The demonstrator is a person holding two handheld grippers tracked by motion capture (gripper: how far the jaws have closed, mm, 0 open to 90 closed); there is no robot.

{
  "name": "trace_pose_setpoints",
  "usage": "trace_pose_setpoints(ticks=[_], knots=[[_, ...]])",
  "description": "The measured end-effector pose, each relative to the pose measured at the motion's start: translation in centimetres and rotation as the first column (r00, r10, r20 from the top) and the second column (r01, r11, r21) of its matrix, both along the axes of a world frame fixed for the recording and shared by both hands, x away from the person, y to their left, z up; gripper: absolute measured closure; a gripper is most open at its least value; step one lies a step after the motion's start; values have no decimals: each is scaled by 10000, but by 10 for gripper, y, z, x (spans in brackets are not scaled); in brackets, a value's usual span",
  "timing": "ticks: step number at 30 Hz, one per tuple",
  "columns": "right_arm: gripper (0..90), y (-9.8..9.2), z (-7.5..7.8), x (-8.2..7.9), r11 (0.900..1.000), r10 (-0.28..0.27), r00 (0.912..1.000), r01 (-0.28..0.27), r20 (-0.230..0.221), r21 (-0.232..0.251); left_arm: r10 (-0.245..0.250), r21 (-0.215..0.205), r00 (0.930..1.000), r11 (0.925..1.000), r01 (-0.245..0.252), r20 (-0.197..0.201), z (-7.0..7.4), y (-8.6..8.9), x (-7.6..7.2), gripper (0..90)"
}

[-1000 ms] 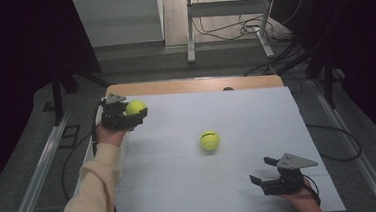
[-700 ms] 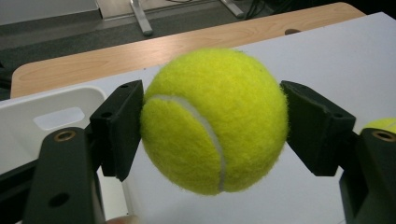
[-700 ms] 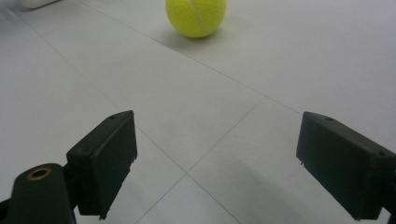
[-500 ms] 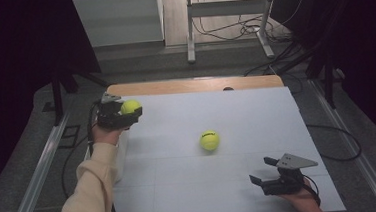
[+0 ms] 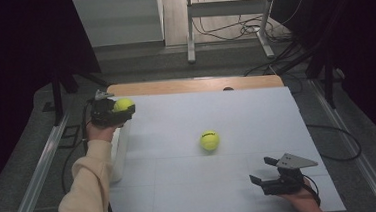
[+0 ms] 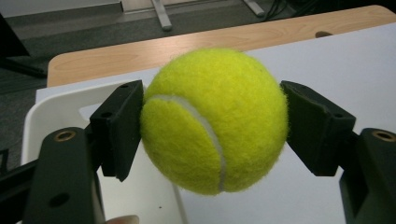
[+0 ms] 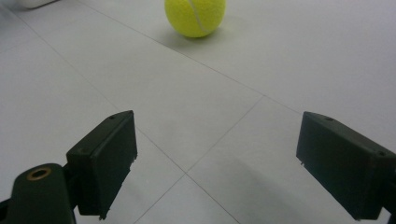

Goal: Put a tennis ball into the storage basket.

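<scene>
Yellow ball in my left jaws: a tennis ball, clamped between both pads of my left gripper, one pad on each side of it, so it hangs free of the worktop.
What changed: compared with a second ago, my left hand carried this ball a little outward, toward the far left corner of the white sheet; the grip itself did not change.
White bin under my left jaws: in the left gripper view, a white bin lies just below and behind the held ball; its rim is beside the left edge of the sheet.
What this means: I judge that the ball is now almost above the bin, so the carry is nearly done and the release is the step to come.
Second yellow ball: another tennis ball rests on the sheet, straight ahead of my right jaws and well apart from them.
Right jaws: my right gripper stands wide apart and holds nothing, low over the near right part of the sheet, same as a second ago.
Risk: if I let go before the ball is clear of the rim, it may bounce off and roll back on the sheet.
</scene>
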State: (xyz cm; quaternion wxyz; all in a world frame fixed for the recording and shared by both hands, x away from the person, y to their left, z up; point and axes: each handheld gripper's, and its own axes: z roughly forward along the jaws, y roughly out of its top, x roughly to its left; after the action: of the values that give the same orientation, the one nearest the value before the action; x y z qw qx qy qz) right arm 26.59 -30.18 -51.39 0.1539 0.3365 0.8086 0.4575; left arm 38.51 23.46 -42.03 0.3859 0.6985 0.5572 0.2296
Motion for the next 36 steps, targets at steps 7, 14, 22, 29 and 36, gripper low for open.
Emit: trace_pose_setpoints(ticks=[7, 14, 22, 29, 36], knots=[[128, -1, 0, 0, 10000, -27, 10000, 27, -18, -35, 271, 22, 9996, 9996, -271, -106, -1, 8, 4, 263], [127, -1, 0, 1, 10000, -84, 10000, 84, -50, 2, 540, 224, 9982, 9983, -534, -257, -2, 16, 10, 263], [128, -1, -1, 1, 10000, -96, 9999, 96, -52, -2, 814, 503, 9959, 9956, -794, -390, -2, 22, 16, 263], [127, -2, 0, 1, 10000, -94, 9999, 94, -46, 21, 973, 754, 9942, 9927, -936, -461, -1, 25, 20, 263], [127, -2, 0, 1, 9999, -109, 9999, 109, -77, 17, 1098, 863, 9914, 9909, -1036, -705, -6, 29, 26, 263]])
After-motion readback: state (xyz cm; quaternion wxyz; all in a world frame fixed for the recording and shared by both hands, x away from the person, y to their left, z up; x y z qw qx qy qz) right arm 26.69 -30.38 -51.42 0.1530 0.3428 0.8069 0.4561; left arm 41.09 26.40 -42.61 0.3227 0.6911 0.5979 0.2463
